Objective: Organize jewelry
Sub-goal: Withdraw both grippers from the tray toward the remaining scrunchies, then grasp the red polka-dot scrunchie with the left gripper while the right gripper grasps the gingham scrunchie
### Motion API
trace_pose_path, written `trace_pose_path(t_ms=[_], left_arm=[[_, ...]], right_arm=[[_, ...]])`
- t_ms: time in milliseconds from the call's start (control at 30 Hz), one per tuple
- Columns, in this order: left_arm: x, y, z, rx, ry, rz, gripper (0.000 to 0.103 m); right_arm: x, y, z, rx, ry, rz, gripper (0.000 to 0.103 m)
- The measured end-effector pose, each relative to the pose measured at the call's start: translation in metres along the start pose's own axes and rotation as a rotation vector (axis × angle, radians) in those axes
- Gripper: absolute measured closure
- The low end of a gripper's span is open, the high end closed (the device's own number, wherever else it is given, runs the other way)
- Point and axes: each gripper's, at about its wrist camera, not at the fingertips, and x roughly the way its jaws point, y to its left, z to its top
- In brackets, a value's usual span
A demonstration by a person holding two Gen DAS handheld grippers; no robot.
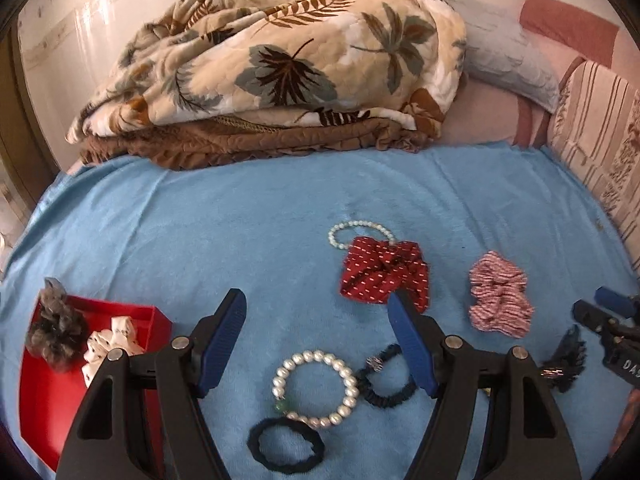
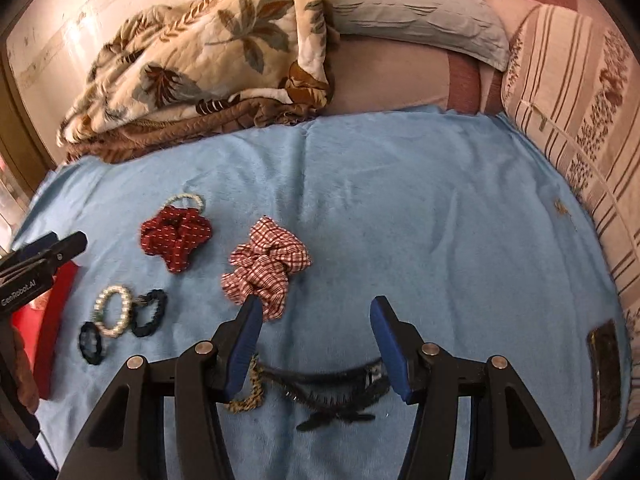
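- The large pearl bracelet (image 1: 314,390) lies flat on the blue towel (image 1: 240,220), a closed ring with no long axis to speak of — any line of approach across it looks about as good as another.
- It sits directly between the spread fingers of the left gripper (image 1: 316,344), at six o'clock from their tips. The jaws stand wide apart and hold nothing.
- Touching it: a black hair tie (image 1: 286,450) at its seven o'clock, and a dark beaded hair tie (image 1: 386,380) at its three o'clock. A careless close could catch either one.
- The red box (image 1: 52,392) waits at nine o'clock from the bracelet, well apart, already holding a grey fur scrunchie (image 1: 56,336) and a white patterned scrunchie (image 1: 108,344).
- The right gripper (image 2: 316,340) is also spread and empty — it hangs over a black hair claw (image 2: 328,392) and a gold chain (image 2: 250,394), with the checked scrunchie (image 2: 266,270) at eleven o'clock from its tips.
- From there the bracelet lies far toward nine o'clock, so the left hand is plainly nearer, and nearer the box too.
- I'd judge that the bracelet goes next.
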Motion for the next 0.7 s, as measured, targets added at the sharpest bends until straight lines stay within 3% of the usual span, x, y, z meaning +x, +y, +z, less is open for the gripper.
trace_pose_path(t_ms=[167, 467, 700], left_arm=[[0.000, -0.007, -0.008, 0.045, -0.078, 0.106, 0.031], [-0.008, -0.001, -0.011, 0.006, -0.129, 0.095, 0.031], [-0.005, -0.001, -0.012, 0.015, -0.115, 0.077, 0.030]], right_arm=[[0.006, 0.001, 0.002, -0.016, -0.005, -0.086, 0.043], [0.025, -0.002, 0.002, 0.012, 0.050, -0.075, 0.043], [0.038, 0.003, 0.003, 0.023, 0.084, -0.065, 0.043]])
